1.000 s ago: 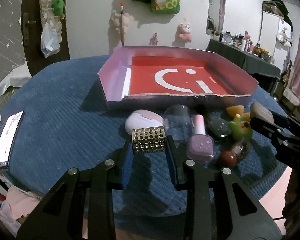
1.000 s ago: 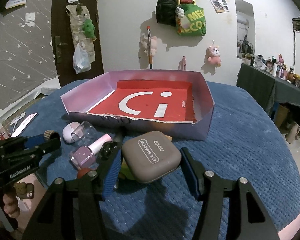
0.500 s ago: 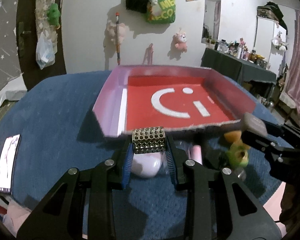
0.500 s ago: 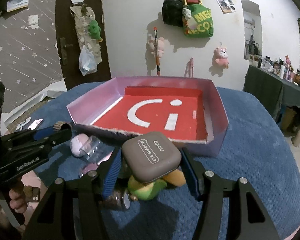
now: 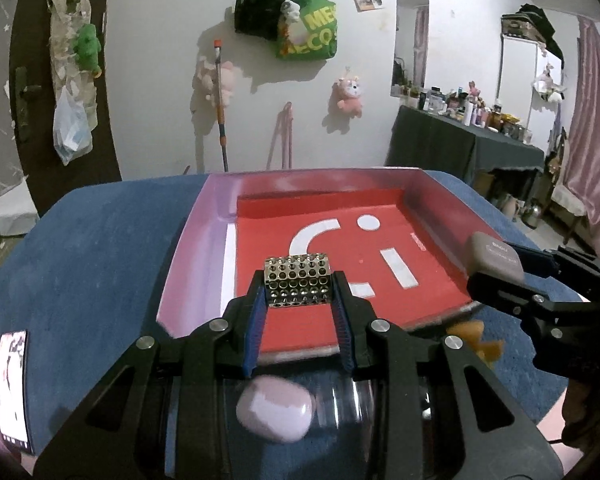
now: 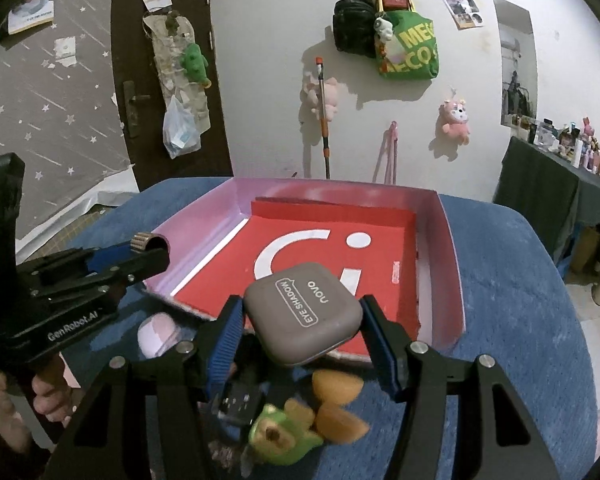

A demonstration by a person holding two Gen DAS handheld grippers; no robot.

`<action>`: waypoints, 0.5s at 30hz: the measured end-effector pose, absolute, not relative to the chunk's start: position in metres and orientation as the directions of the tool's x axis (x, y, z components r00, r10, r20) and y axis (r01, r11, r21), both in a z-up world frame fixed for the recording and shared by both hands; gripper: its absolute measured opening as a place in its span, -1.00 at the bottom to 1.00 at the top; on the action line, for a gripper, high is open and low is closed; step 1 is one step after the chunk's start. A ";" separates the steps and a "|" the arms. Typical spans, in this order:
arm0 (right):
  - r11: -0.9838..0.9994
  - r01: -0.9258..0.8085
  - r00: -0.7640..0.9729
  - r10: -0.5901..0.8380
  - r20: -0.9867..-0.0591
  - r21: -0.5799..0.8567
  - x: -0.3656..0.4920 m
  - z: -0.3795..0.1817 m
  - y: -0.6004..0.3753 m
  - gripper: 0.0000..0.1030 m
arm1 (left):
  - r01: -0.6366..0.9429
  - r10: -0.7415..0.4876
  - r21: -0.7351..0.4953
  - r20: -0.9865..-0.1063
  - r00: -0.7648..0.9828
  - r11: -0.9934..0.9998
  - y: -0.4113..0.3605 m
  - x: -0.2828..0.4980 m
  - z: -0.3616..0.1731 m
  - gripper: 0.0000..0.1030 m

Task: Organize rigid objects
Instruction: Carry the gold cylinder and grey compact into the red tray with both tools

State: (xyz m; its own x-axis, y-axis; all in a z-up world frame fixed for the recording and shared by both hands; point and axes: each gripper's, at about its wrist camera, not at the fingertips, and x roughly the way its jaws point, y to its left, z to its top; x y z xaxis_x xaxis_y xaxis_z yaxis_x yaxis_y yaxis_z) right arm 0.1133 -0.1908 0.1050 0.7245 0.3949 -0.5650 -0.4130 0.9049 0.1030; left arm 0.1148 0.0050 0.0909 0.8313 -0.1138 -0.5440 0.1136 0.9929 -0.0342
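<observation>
My left gripper (image 5: 299, 285) is shut on a gold perforated metal roll (image 5: 298, 285), held above the near part of the pink tray (image 5: 196, 248) with its red floor. My right gripper (image 6: 302, 316) is shut on a grey eye shadow case (image 6: 304, 316), lifted over the tray's near edge (image 6: 446, 280). The left wrist view shows that case (image 5: 494, 256) at the right, and the right wrist view shows the roll (image 6: 142, 240) at the left. Below the grippers, on the blue cloth, lie a pale pink case (image 5: 276, 408), a clear glass (image 5: 356, 404), a green toy (image 6: 278, 438) and orange pieces (image 6: 336, 386).
A phone (image 5: 14, 384) lies on the blue cloth at the near left. A small black object (image 6: 236, 400) sits by the green toy. A hand (image 6: 46, 392) grips the left tool. A dark side table with bottles (image 5: 464, 136) stands at the far right.
Both grippers have risen and moved forward from the row of small objects to above the tray's near edge, each still holding its item. The loose objects now lie below the fingers.
</observation>
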 end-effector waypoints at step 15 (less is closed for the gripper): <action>0.925 -0.360 0.693 0.352 -0.629 0.121 0.195 0.099 -0.187 0.19 | 0.116 -0.126 -0.055 -0.593 0.796 0.992 0.006 0.197 0.090 -0.43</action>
